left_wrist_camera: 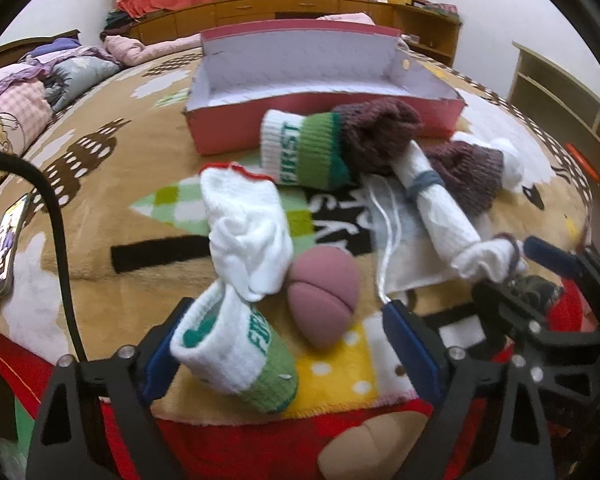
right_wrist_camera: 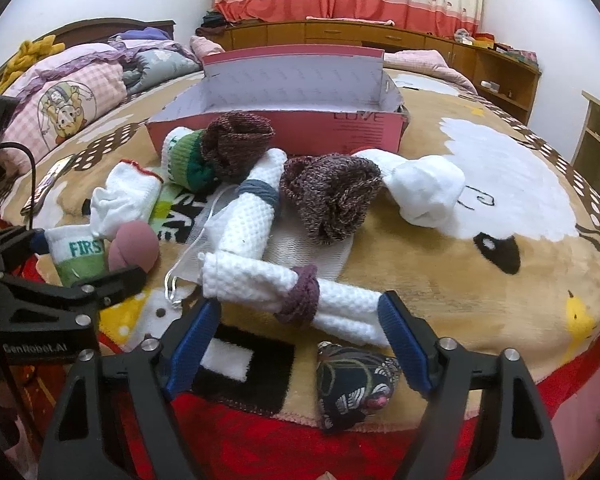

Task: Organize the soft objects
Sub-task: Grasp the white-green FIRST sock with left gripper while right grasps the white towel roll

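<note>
Fingers of the left gripper (left_wrist_camera: 284,344) stand spread around a rolled white-and-green "FIRST" sock (left_wrist_camera: 236,356) on the bed; the right gripper (right_wrist_camera: 300,332), also released, straddles a rolled white waffle towel with a purple band (right_wrist_camera: 300,300). Clench each mid-roll, I judge, then lift clear toward the empty pink cardboard box (right_wrist_camera: 364,128) printed "LOVE", farther back.

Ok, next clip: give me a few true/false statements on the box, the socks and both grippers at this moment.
1. The pink box is empty. True.
2. The left gripper is shut on the mauve ball. False: it is open around the FIRST sock.
3. The right gripper is open around the rolled white towel. True.
4. The dark patterned pouch sits inside the box. False: it lies on the blanket near the right gripper.
</note>
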The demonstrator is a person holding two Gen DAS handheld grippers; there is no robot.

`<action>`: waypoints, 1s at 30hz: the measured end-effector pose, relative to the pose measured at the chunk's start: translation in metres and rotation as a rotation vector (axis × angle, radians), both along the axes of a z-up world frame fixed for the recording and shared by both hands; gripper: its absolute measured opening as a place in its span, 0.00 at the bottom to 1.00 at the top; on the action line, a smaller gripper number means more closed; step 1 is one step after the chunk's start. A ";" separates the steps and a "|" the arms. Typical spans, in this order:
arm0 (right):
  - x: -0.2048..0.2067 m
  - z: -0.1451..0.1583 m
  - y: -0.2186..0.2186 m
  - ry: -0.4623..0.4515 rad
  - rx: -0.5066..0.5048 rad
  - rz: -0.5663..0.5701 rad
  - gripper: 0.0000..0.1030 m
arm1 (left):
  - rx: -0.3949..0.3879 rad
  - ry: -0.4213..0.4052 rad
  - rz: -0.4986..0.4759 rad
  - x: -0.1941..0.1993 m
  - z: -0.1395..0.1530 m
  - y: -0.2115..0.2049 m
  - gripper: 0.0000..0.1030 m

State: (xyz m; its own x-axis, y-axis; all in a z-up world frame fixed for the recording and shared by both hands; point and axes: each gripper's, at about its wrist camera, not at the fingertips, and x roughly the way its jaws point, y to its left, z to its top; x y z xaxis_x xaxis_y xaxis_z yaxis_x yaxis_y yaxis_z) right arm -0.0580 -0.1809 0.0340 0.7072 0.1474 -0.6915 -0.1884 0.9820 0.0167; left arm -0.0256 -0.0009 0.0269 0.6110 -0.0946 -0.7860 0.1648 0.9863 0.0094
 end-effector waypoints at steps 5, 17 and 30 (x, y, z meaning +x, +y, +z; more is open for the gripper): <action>0.002 0.001 0.002 0.000 0.007 0.017 0.70 | -0.030 0.013 -0.037 -0.002 -0.001 -0.004 0.71; 0.001 0.004 -0.001 -0.015 0.050 0.049 0.29 | -0.048 0.013 -0.056 -0.007 0.003 -0.003 0.48; -0.005 0.007 -0.002 -0.016 0.047 0.087 0.33 | -0.060 0.013 -0.068 -0.020 0.007 0.003 0.51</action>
State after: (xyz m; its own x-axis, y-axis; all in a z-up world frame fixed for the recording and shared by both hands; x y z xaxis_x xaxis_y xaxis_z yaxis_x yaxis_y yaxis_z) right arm -0.0630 -0.1826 0.0408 0.7013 0.2409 -0.6709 -0.2739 0.9600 0.0583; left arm -0.0452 0.0024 0.0335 0.5917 -0.1823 -0.7853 0.2309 0.9716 -0.0516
